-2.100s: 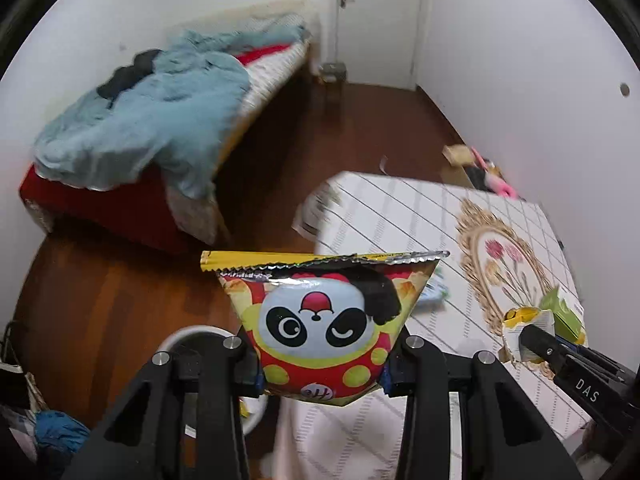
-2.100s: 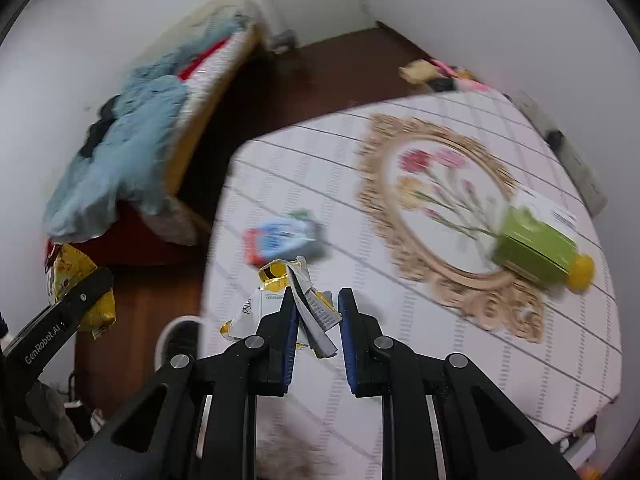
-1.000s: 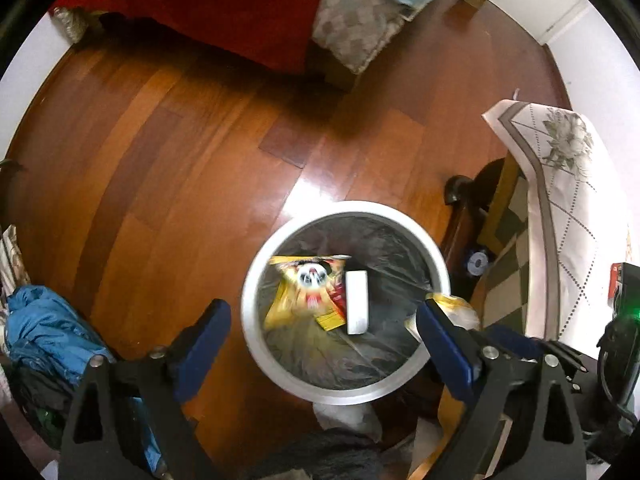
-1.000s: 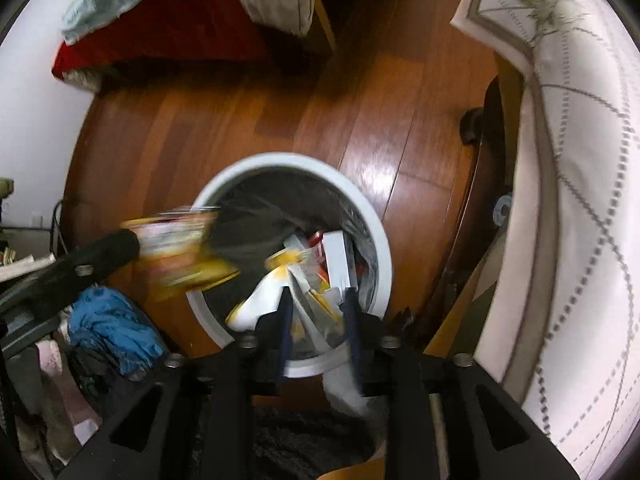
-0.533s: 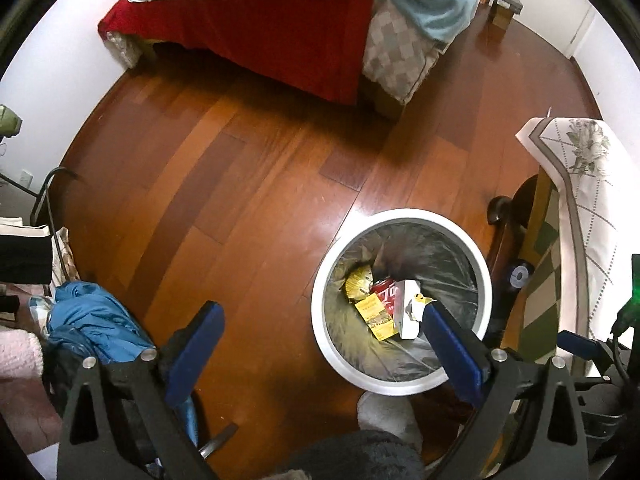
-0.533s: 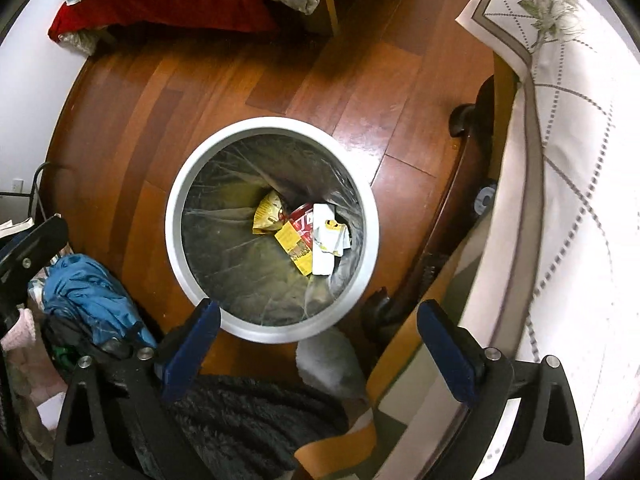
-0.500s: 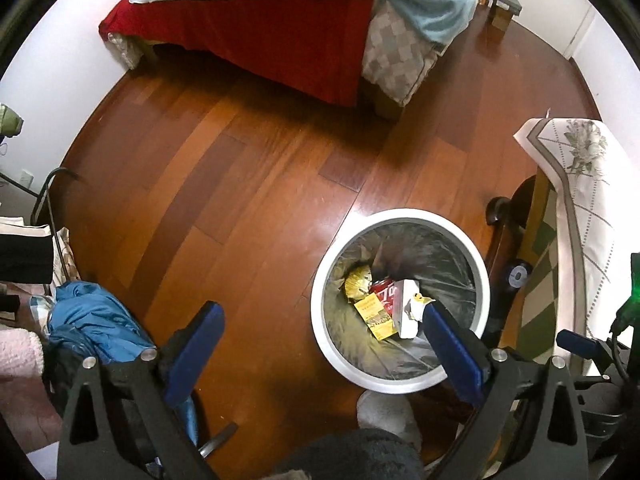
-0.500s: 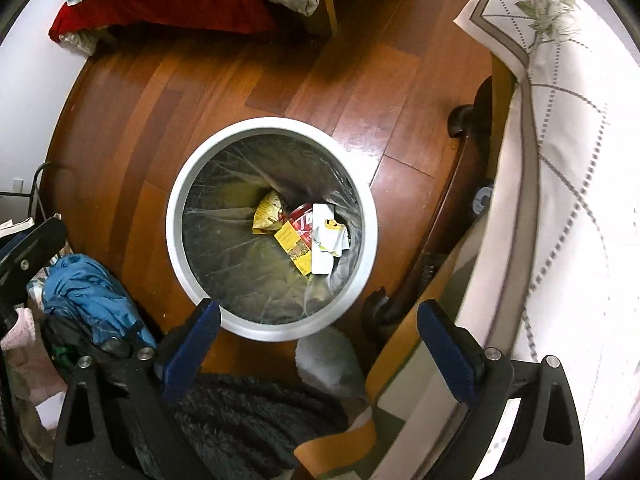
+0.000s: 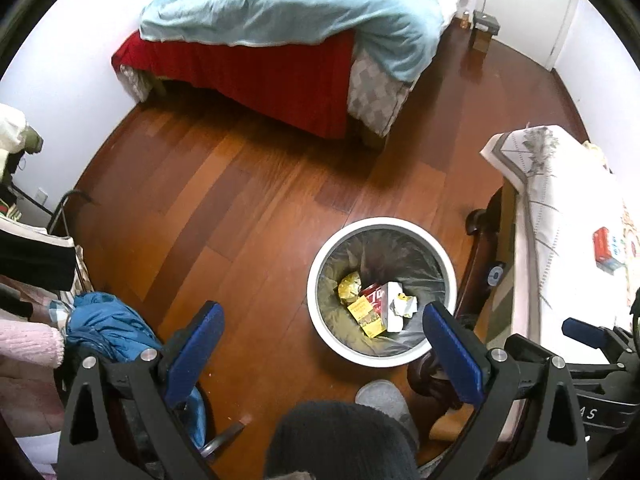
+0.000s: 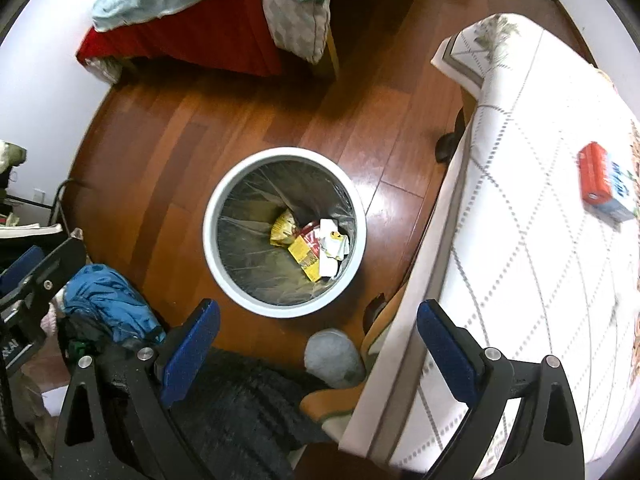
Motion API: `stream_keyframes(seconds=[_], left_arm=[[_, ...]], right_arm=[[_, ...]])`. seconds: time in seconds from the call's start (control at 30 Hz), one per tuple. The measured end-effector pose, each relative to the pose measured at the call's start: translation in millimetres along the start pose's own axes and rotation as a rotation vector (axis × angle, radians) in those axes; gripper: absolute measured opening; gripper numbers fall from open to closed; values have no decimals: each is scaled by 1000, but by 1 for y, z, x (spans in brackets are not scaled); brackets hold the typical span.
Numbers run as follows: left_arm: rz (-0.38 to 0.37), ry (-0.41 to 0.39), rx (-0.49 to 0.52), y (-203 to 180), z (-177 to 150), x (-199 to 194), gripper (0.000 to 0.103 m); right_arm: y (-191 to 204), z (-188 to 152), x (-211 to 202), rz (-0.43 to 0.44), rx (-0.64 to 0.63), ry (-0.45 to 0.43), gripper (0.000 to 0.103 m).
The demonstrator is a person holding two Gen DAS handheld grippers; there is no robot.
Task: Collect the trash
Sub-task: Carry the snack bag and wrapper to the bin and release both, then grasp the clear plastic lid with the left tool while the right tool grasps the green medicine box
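A white round bin (image 9: 322, 264) with a dark liner stands on the wood floor; it also shows in the right wrist view (image 10: 210, 240). Yellow and red snack wrappers (image 9: 366, 308) and crumpled white paper (image 9: 404, 305) lie at its bottom, and the wrappers also show in the right wrist view (image 10: 304, 246). My left gripper (image 9: 322, 346) is open and empty, above and in front of the bin. My right gripper (image 10: 316, 346) is open and empty, above the bin's near side. A red and blue packet (image 10: 604, 182) lies on the white tablecloth; it also shows in the left wrist view (image 9: 606, 249).
A table (image 10: 532, 240) with a white quilted cloth stands right of the bin. A bed (image 9: 288, 32) with a blue blanket and red skirt stands behind. Blue clothing (image 9: 106, 326) and clutter lie at the left. A grey slipper (image 10: 334, 356) is near the bin.
Both grippers let their wrappers go into the bin and opened. Since then both have risen and drawn back, and the table with the red and blue packet has come into view.
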State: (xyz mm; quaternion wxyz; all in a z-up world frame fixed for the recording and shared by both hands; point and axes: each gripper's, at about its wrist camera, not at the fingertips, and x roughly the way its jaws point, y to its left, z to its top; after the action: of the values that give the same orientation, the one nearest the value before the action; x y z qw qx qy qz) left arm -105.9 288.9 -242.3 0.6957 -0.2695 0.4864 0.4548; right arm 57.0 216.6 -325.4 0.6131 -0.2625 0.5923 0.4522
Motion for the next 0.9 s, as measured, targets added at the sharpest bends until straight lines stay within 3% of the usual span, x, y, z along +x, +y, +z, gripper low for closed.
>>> stream_keyframes(seconds=[0.23, 0.47, 0.57, 0.73, 0.9], left_arm=[[53, -68, 6, -15, -10, -48, 101], [10, -188, 6, -50, -16, -99, 101], [-18, -211, 39, -86, -20, -105, 101], [-107, -147, 128, -184, -34, -85, 101], [-160, -60, 232, -284, -44, -54, 101]], right_arm=[[-8, -25, -61, 55, 7, -105, 100], [-52, -54, -129, 147, 102, -225, 100], [-88, -70, -159, 152, 165, -281, 100], [-171, -95, -185, 60, 294, -324, 100], [-294, -126, -185, -73, 534, -312, 100]])
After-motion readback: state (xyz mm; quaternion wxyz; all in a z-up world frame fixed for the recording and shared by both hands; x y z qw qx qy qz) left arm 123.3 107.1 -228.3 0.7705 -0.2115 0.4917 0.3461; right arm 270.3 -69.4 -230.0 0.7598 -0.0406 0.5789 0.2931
